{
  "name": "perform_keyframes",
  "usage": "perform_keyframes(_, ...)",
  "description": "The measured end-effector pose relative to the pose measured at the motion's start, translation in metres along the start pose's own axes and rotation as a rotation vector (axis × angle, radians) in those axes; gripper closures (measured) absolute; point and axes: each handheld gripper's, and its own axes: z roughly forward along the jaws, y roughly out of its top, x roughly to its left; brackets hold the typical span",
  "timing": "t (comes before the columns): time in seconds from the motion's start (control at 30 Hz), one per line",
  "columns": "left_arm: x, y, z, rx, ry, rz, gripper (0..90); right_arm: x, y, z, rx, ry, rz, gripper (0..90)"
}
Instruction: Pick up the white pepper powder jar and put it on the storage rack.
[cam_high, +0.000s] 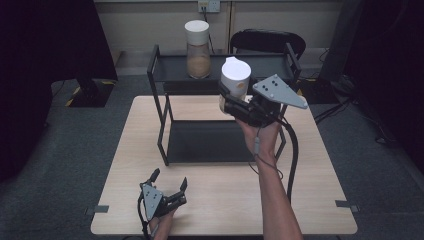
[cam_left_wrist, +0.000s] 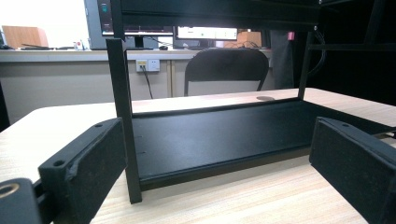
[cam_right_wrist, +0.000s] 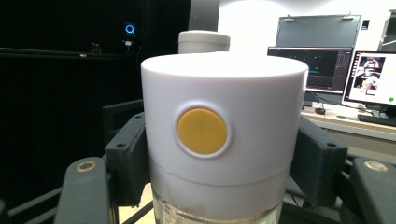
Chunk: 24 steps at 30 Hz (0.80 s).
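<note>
Right gripper (cam_high: 231, 100) clamped on clear glass jar with tall white plastic lid (cam_high: 235, 80), held up in the air over the back half of the light wooden table (cam_high: 220, 200), just in front of the top shelf of the black metal two-tier rack (cam_high: 165, 120). In the right gripper view both black pads press the white lid (cam_right_wrist: 219, 135) from either side; round yellow button (cam_right_wrist: 201, 131) on the lid faces the camera, glass shows below the lid. Person's right hand (cam_high: 260, 135) wraps the gripper from underneath, grey three-cornered plate (cam_high: 279, 91) on top, black cable (cam_high: 292, 150) trailing down along the forearm.

Second matching jar, white lid, brownish contents (cam_high: 198, 50), stands on the rack's top shelf toward its left end, well apart from the held one; its lid top peeks behind the held lid (cam_right_wrist: 204, 41).

Left gripper (cam_high: 169, 181) low near the table's front edge, jaws spread wide, nothing between them. In the left gripper view it faces the rack's lower tray (cam_left_wrist: 215, 135), with the rack's front left post (cam_left_wrist: 123, 121) standing between the pads. Black chair (cam_high: 267, 42) behind the table, wall socket (cam_high: 208, 6) above it.
</note>
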Motion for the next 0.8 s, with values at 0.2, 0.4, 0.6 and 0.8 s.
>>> perform_keyframes(0.2,0.0,0.0,0.0,0.001,0.001,0.0,3.6,-0.004,0.012,0.01,0.007,-0.008,0.002,30.6)
perform_keyframes(0.4,0.0,0.0,0.0,0.0,0.0,0.0,3.7,-0.009,0.025,0.021,0.003,-0.02,0.008,30.6)
perform_keyframes(0.6,0.0,0.0,0.0,0.002,0.001,0.0,3.8,-0.014,0.034,0.039,0.011,-0.037,0.018,30.6)
perform_keyframes(0.8,0.0,0.0,0.0,0.001,0.0,0.0,3.8,-0.011,0.044,0.055,0.021,-0.054,-0.002,30.6)
